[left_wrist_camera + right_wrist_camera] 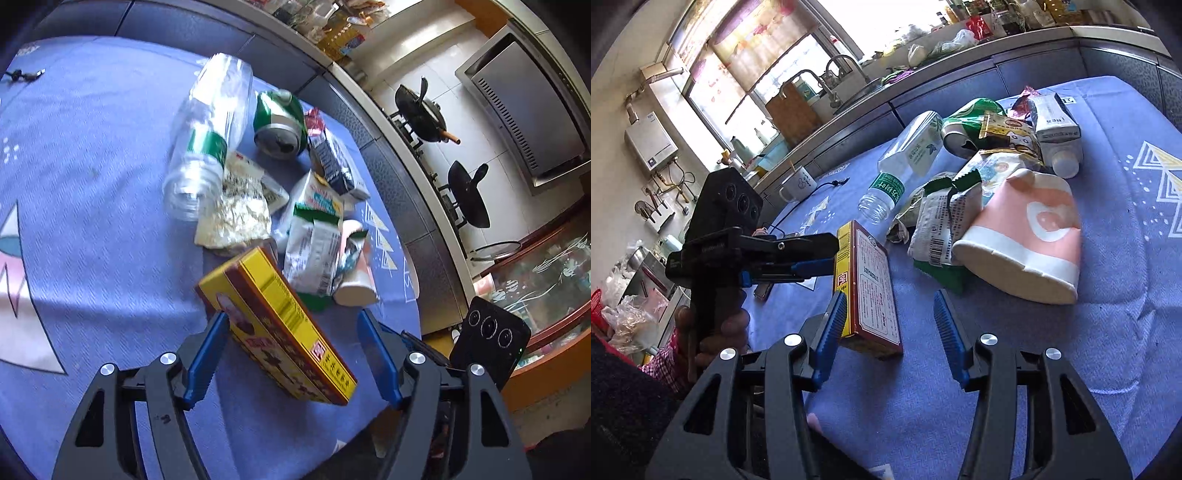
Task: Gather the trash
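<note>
Fingers of left gripper [291,354] spread, box [277,328] between them, touching only the left pad; right gripper [890,332] spread too, box just left of its gap. Gathering step, by the look; next calls for closing squarely on box, pile [314,236] beyond

A yellow and brown box [277,328], a pink and white paper cup [1027,236], a green can [280,123], on a purple cloth [92,184] with white triangles.
</note>
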Motion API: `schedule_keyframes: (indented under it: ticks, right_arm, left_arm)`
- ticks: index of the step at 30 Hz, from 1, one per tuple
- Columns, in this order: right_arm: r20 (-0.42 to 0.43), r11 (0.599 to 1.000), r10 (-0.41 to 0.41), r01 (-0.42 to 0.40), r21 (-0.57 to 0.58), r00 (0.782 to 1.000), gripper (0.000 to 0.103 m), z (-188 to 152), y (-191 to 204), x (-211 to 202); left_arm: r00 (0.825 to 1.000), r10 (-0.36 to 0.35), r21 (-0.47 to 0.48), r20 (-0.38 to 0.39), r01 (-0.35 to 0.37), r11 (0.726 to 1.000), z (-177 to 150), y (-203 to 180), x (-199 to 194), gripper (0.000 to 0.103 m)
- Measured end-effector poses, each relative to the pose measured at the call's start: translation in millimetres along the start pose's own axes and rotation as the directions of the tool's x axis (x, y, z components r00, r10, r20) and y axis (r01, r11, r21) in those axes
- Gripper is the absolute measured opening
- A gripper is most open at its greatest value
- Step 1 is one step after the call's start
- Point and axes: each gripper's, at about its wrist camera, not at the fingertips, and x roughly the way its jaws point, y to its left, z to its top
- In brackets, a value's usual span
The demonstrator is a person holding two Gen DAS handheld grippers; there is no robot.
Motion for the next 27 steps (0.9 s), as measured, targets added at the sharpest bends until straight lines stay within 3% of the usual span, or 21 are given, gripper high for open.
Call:
schedule_keyframes:
  ticks: [2,5,9,12,15,18,21,23,24,27]
  right_arm:
    - [-0.013,0.999,0.037,-0.037,-0.004,0.999,0.049,1,4,5]
    - [-0.069,0.984,0.17,-0.173,-0.046,0.983,0.049,6,18,18]
    - [-0.025,0.978,0.186,-0.187,-0.091,0.982,0.049,19,15,5]
    - [0.065,0.997,0.067,-0.064,-0.049,0.996,0.049,37,-10,-14]
    - [0.113,0.996,-0.086,0.087,-0.005,0.99,0.049,57,-32,-20]
    - [0.102,0.983,-0.178,0.182,-0.031,0.979,0.049,72,-37,-10]
    - [0.057,0.965,-0.241,0.245,-0.097,0.969,0.049,82,-38,13]
    - [0.007,0.962,-0.24,0.239,-0.131,0.971,0.028,81,-32,29]
    - [-0.009,0.965,-0.23,0.227,-0.134,0.973,0.007,80,-30,32]
    - [0.027,0.985,-0.123,0.126,-0.118,0.992,0.002,80,-18,19]
  left_arm:
    - [1.0,-0.006,-0.016,-0.026,0.006,1.0,-3,-2,5,0.071]
    - [0.999,0.005,-0.014,-0.039,-0.006,1.0,-6,-4,10,0.071]
    - [0.996,0.081,-0.01,-0.04,-0.082,0.997,-6,1,11,0.061]
    - [0.996,0.081,-0.025,-0.045,-0.082,0.996,-6,5,12,0.06]
    - [0.991,0.126,0.012,-0.05,-0.125,0.992,-6,5,15,0.05]
    - [0.988,0.14,0.016,-0.06,-0.139,0.99,-8,9,16,0.036]
    - [0.992,0.115,0.005,-0.054,-0.115,0.993,-10,15,12,0.034]
    - [0.993,0.107,0.015,-0.043,-0.106,0.994,-12,16,6,0.031]
    - [0.994,0.099,0.022,-0.039,-0.098,0.995,-12,15,3,0.028]
    - [0.998,0.062,0.065,-0.014,-0.061,0.996,-12,4,-14,0.023]
